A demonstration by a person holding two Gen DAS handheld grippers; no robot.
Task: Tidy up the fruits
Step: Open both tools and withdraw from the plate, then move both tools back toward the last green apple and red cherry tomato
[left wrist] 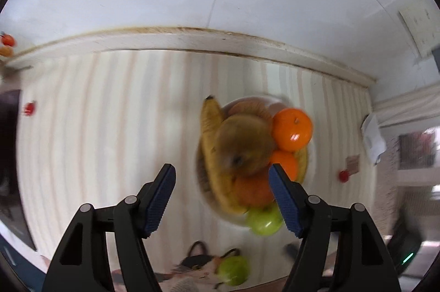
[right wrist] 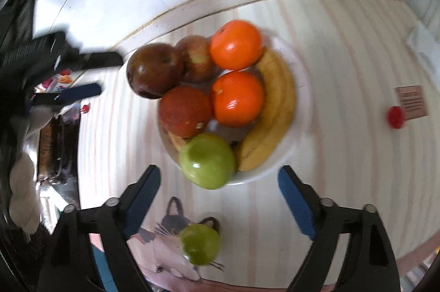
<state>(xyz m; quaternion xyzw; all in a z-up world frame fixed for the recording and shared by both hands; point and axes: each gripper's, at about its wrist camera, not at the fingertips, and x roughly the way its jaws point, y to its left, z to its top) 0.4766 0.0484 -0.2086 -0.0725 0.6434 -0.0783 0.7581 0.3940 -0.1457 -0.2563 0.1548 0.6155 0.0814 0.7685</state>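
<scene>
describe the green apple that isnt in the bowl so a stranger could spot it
Find the white round bowl heaped with fruit on the pale striped wooden table. Nearer the camera lies a flat cat-face picture. The loose round green apple sits on it, alone, apart from the bowl's green apple.

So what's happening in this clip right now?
A person is gathering fruit into a white bowl on a striped table. It already holds oranges, apples and a banana. Both the left gripper and right gripper hover above with jaws open, holding nothing. One green apple sits outside the bowl on a cat-print mat.
</scene>
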